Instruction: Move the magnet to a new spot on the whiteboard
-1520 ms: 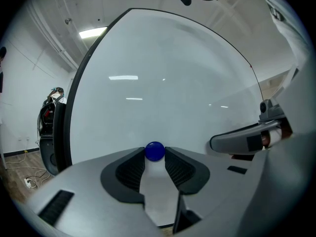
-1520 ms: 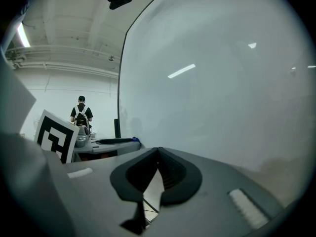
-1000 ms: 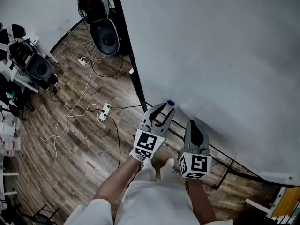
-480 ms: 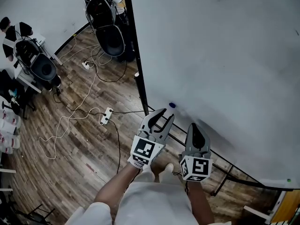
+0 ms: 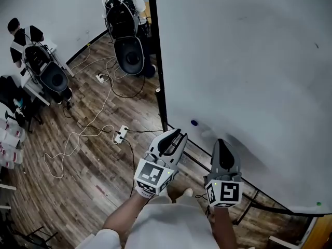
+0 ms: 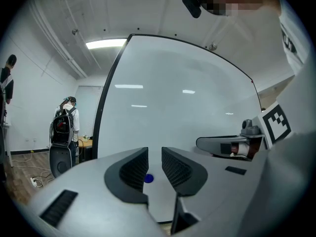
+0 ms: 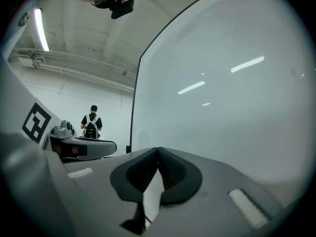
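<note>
A small blue magnet [image 5: 194,122] sticks low on the whiteboard [image 5: 249,61], near its left edge. My left gripper [image 5: 178,134] points level at the board, its tips a short way short of the magnet. In the left gripper view the magnet [image 6: 148,178] shows through the gap of the left gripper [image 6: 154,153], ahead of the pads and untouched. Those jaws have just been closing and stand partly apart with nothing between them. My right gripper [image 5: 220,143] hangs beside it to the right, shut and empty; in its own view the right gripper [image 7: 158,150] faces bare board.
The board's black frame post [image 5: 158,61] runs down its left edge and its stand rail [image 5: 249,187] runs along the floor. On the wooden floor lie white cables and a power strip [image 5: 120,134]. A person with a backpack [image 5: 122,4] stands beyond, beside office chairs [image 5: 52,77].
The left jaws have narrowed. Both grippers have risen, and in the head view the left tips now sit farther from the magnet than one second ago.
</note>
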`<move>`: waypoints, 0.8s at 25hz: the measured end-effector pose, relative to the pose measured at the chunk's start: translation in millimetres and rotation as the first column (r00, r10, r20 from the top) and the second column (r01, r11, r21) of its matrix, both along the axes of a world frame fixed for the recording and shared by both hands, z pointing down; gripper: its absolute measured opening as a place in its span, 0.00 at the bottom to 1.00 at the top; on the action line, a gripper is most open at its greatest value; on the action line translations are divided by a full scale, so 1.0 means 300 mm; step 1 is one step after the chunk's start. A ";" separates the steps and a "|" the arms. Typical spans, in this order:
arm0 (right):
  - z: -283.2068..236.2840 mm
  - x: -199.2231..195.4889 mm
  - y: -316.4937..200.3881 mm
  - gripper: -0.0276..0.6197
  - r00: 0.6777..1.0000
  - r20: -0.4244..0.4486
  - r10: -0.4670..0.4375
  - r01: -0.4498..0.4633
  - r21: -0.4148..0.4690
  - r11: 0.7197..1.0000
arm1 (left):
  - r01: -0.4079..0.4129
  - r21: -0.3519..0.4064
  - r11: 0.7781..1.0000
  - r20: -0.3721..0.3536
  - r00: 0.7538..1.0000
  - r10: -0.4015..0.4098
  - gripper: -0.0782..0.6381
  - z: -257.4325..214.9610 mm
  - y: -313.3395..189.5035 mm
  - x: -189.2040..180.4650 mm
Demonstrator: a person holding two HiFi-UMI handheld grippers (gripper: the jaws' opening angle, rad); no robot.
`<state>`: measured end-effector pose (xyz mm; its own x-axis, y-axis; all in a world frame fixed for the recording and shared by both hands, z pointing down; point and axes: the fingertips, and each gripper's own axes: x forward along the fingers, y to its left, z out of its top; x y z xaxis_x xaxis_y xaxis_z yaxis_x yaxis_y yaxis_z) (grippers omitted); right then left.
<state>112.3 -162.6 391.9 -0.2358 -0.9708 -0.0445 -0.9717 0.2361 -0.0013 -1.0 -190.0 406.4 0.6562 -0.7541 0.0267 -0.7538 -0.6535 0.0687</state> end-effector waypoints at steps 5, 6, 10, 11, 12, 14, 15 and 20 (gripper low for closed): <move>-0.081 -0.015 0.016 0.06 0.999 -0.032 -0.037 0.038 0.019 0.999 | 0.031 0.000 1.000 -0.008 0.999 -0.031 0.18 -0.077 0.013 -0.050; -0.099 -0.017 0.014 0.06 0.999 -0.031 -0.039 0.040 0.023 0.999 | 0.036 0.002 0.999 -0.011 0.999 -0.036 0.17 -0.095 0.012 -0.060; -0.172 -0.016 0.024 0.06 0.998 -0.041 -0.053 0.054 0.046 0.997 | 0.048 0.028 0.998 -0.004 0.999 -0.048 0.15 -0.152 0.028 -0.078; -0.191 -0.012 0.031 0.06 0.998 -0.042 -0.053 0.056 0.056 0.997 | 0.051 0.033 0.998 0.000 0.999 -0.051 0.14 -0.163 0.035 -0.077; -0.211 -0.010 0.035 0.06 0.998 -0.044 -0.054 0.056 0.066 0.996 | 0.056 0.036 0.998 0.004 0.998 -0.056 0.14 -0.175 0.041 -0.078; -0.249 -0.015 0.035 0.06 0.997 -0.054 -0.053 0.058 0.086 0.995 | 0.065 0.040 0.997 0.010 0.998 -0.066 0.12 -0.202 0.043 -0.086; -0.265 -0.021 0.033 0.06 0.997 -0.059 -0.055 0.060 0.095 0.994 | 0.067 0.044 0.997 0.011 0.998 -0.068 0.12 -0.216 0.041 -0.092; -0.314 -0.028 0.029 0.06 0.994 -0.067 -0.085 0.093 0.122 0.988 | 0.069 0.081 0.994 0.018 0.997 -0.070 0.12 -0.279 0.042 -0.100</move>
<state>103.7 -154.0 297.8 -0.3267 -0.9337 -0.1465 -0.9443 0.3159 0.0925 -31.0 -177.4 322.8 0.6021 -0.7981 -0.0228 -0.7982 -0.6023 0.0025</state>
